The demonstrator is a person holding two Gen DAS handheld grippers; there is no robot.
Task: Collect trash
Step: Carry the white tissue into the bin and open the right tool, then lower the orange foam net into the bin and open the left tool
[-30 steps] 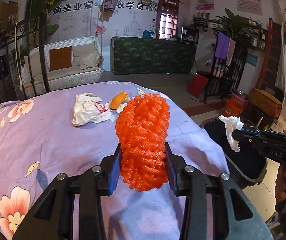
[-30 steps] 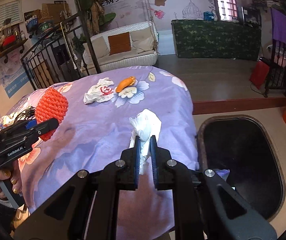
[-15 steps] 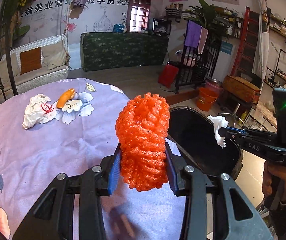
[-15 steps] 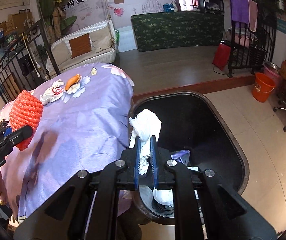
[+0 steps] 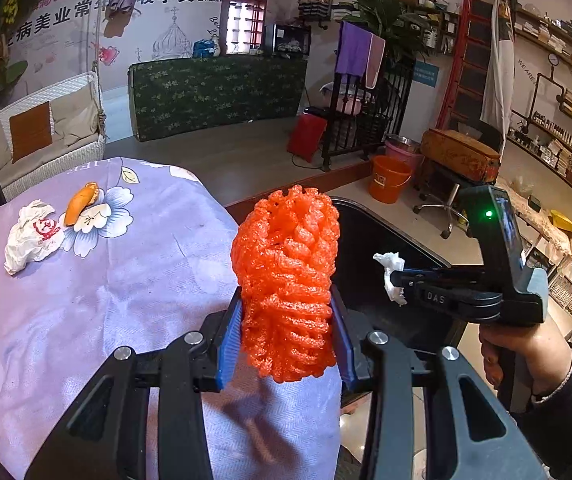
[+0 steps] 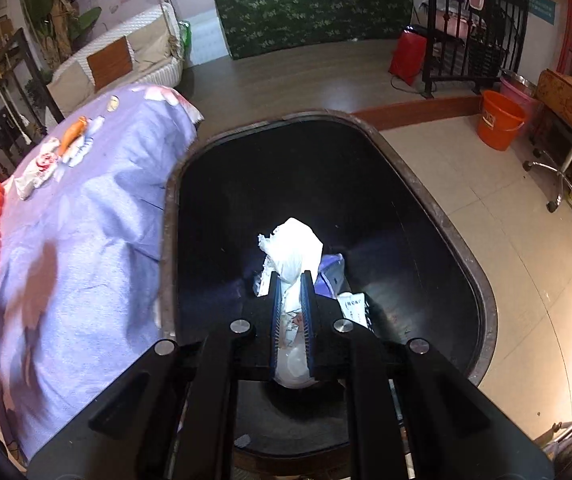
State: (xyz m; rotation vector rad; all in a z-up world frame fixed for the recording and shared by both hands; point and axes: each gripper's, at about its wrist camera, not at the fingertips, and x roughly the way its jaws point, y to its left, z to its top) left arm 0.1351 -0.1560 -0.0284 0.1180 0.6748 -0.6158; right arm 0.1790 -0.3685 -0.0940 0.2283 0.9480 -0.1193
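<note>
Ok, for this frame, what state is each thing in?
Orange foam net: clamped in left gripper, above the table edge.
White tissue: pinched in right gripper, over the bin.
Black bin: open, trash inside.
Crumpled wrapper: on the tablecloth.
Orange peel: on the tablecloth.

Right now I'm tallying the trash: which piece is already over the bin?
The white tissue pinched in the right tongs, hanging over the black bin. The orange foam net is near its edge; wrapper and peel lie on the bedspread.
</note>
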